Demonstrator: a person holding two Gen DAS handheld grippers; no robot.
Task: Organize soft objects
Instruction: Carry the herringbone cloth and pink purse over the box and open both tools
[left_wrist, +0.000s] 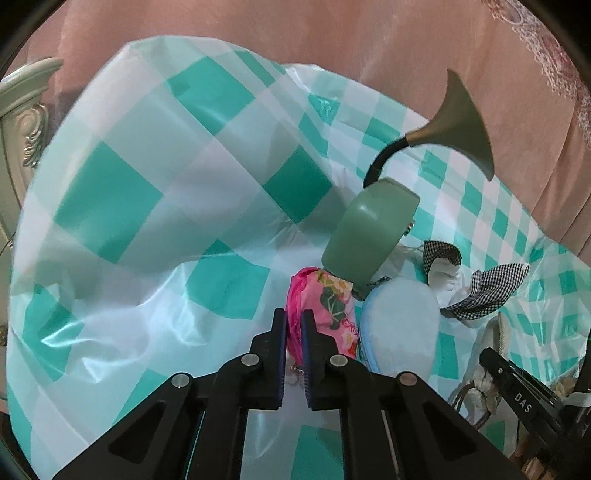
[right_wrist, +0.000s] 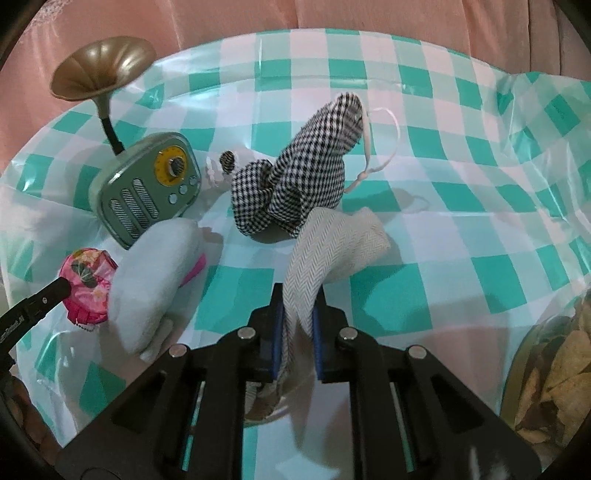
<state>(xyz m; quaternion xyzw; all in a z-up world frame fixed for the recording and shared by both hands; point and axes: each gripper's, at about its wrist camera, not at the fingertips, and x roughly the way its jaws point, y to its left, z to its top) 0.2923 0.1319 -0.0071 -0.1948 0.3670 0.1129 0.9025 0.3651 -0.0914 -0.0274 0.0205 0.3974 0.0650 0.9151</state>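
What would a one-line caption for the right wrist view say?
Right tongs clamp cream herringbone cloth on a checked tablecloth, near a green radio.

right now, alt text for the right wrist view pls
The right gripper is shut on a cream herringbone cloth over a teal checked tablecloth. Behind lie a houndstooth cloth and a green radio.

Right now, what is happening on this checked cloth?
A person sorts soft things with two hand-held grippers. The left gripper is shut on the pink flowered pouch, beside the pale blue plush. The right gripper is shut on a cream herringbone cloth. The black-and-white checked cloth and green radio lie untouched.
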